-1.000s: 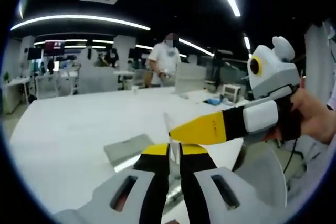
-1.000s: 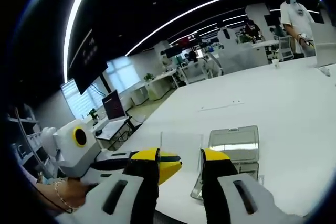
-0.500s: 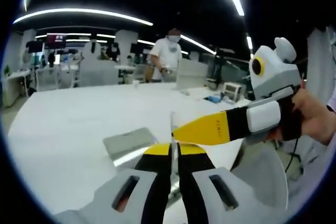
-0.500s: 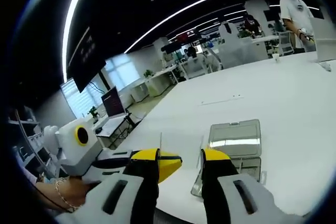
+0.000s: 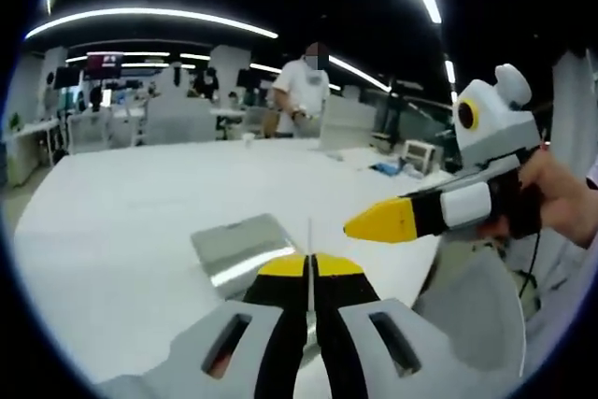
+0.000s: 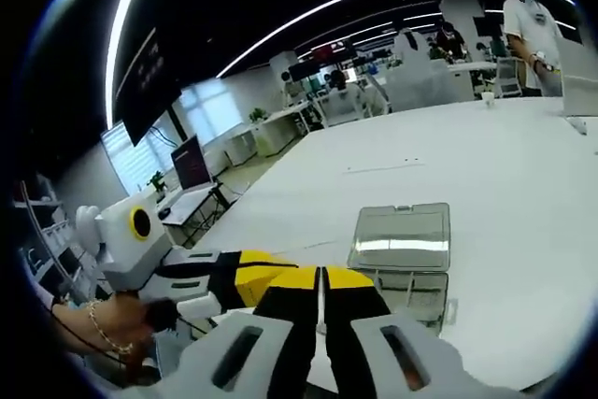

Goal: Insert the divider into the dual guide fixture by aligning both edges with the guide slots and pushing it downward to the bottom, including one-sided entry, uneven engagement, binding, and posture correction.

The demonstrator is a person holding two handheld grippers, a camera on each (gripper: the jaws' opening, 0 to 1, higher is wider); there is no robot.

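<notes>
In the left gripper view, my left gripper (image 5: 309,266) has its fingers (image 5: 281,268) pressed together on the thin divider (image 5: 309,235), whose edge rises as a pale vertical line between the yellow tips. Beyond it, the dual guide fixture (image 5: 239,248), a clear, glossy block, rests on the white tabletop (image 5: 121,221), just behind and to the left of my fingertips in this view. My right gripper (image 5: 388,220) enters from the right, yellow tip pointing toward the divider but standing apart from it, held by my right hand (image 5: 561,207). In the right gripper view, the right gripper's fingers are brought together with only a hairline gap; a thin pale edge shows there, but I cannot tell whether they grip it. The fixture (image 6: 400,240) lies just ahead of them on the tabletop (image 6: 486,165). My left gripper (image 6: 245,276) comes in from the left, touching or overlapping the right gripper's left finger, with my left hand (image 6: 103,324) behind it. A person (image 5: 301,100) stands at the tabletop's far end.
</notes>
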